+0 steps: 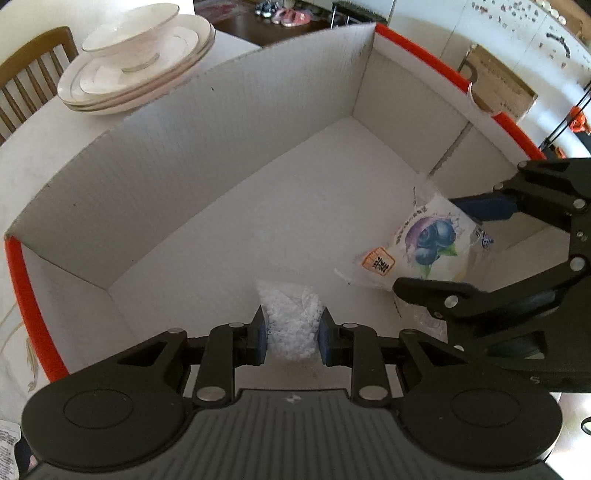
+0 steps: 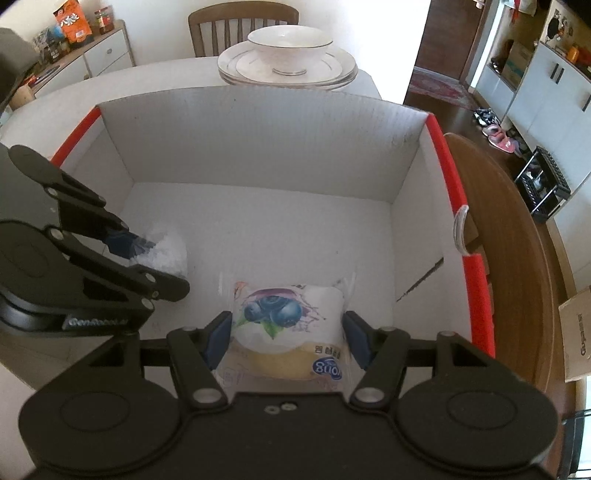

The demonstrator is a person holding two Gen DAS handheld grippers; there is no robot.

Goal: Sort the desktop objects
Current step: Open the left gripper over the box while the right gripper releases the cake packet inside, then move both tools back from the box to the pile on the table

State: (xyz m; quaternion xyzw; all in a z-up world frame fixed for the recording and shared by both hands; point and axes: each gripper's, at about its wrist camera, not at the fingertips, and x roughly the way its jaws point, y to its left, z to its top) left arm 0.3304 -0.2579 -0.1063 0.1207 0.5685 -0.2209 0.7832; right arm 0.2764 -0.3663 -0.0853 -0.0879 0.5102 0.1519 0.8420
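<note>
Both grippers reach into a white corrugated box with red rims (image 1: pixel 236 122) (image 2: pixel 258 140). My left gripper (image 1: pixel 291 332) is shut on a white crumpled tissue pack (image 1: pixel 291 317), its blue pads pressing both sides; the pack also shows in the right wrist view (image 2: pixel 168 251), low over the box floor. My right gripper (image 2: pixel 288 339) has its jaws wide around a blueberry snack packet (image 2: pixel 284 321), whose wrapper edges meet the pads; whether it grips is unclear. The packet also shows in the left wrist view (image 1: pixel 424 243), resting near the box floor.
A bowl on stacked plates (image 2: pixel 288 59) (image 1: pixel 136 62) stands on the white table behind the box. A wooden chair (image 2: pixel 242 26) is beyond it. A cardboard carton (image 2: pixel 576 332) sits at the right, past the round wooden edge (image 2: pixel 517 236).
</note>
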